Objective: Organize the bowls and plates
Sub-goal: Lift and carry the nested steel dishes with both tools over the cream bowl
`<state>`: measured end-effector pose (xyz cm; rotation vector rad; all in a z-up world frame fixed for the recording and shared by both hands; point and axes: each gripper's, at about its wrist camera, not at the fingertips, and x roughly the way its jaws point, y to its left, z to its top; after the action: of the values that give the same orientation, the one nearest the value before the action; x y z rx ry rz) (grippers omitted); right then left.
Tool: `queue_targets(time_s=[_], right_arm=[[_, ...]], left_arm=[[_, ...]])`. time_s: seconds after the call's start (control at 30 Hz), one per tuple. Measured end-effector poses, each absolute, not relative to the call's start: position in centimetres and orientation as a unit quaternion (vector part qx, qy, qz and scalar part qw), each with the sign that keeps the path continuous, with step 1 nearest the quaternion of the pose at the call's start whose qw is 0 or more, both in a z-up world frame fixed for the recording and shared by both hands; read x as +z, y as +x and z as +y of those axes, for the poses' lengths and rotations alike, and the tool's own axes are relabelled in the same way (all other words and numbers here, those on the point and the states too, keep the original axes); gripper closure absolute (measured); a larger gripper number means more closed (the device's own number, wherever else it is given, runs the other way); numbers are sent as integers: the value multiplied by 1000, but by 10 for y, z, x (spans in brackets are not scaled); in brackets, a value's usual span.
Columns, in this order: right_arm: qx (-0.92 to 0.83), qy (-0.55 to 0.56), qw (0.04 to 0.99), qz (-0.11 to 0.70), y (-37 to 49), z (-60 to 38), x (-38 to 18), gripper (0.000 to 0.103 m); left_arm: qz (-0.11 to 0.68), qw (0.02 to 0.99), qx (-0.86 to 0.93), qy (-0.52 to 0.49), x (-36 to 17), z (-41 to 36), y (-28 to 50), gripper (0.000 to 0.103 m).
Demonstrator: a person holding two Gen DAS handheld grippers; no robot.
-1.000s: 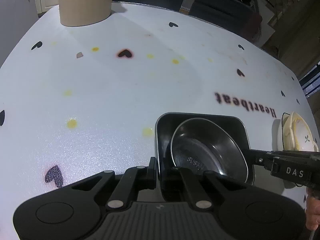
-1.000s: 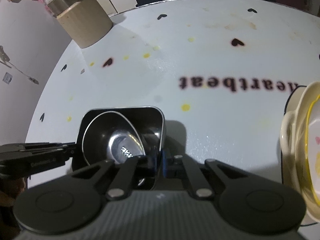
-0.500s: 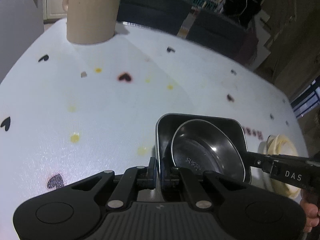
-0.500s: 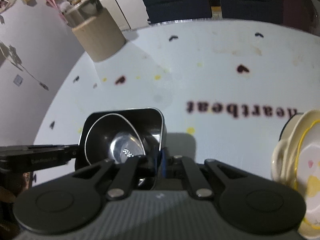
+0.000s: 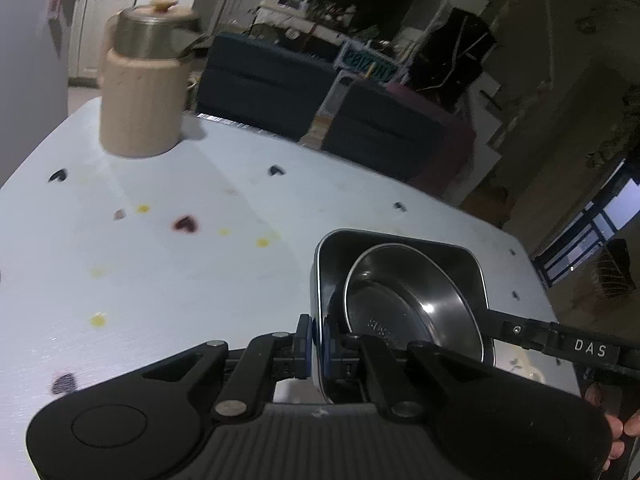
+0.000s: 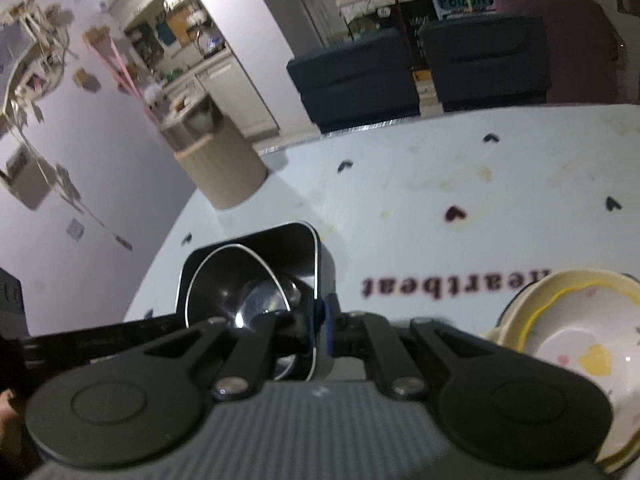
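Note:
A dark square metal dish (image 5: 400, 244) holds a round steel bowl (image 5: 404, 300) tilted inside it. My left gripper (image 5: 318, 338) is shut on the dish's near wall. My right gripper (image 6: 322, 320) is shut on the opposite wall of the same dish (image 6: 280, 240), with the steel bowl (image 6: 236, 280) inside. Both hold the dish above the white table (image 5: 180, 264). The right gripper's arm (image 5: 560, 344) shows at the dish's right side in the left wrist view. A stack of cream bowls and plates (image 6: 572, 340) sits on the table to the right.
A beige ribbed canister with a metal lid (image 5: 144, 92) stands at the table's far left corner; it also shows in the right wrist view (image 6: 220, 164). Dark chairs (image 5: 288, 84) stand behind the table's far edge. The tablecloth bears hearts and printed lettering (image 6: 452, 284).
Both grippers have lifted the dish with the bowl up off the table and tilted upward; more of the room behind shows now. The grips have not changed.

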<state>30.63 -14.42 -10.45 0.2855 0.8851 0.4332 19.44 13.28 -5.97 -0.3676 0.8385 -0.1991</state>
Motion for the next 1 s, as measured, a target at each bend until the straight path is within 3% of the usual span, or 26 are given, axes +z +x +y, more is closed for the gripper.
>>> queue_targets(time_s=[0.63,1.0], right_arm=[[137,188,912,337,265,-270,-63,96],[85,212,912,341,246,-336,-75,96]], left_arm=[[358,900,-188,-165,-32,2,201,97],[381,881,-221,-173,-42,-55,213,95]])
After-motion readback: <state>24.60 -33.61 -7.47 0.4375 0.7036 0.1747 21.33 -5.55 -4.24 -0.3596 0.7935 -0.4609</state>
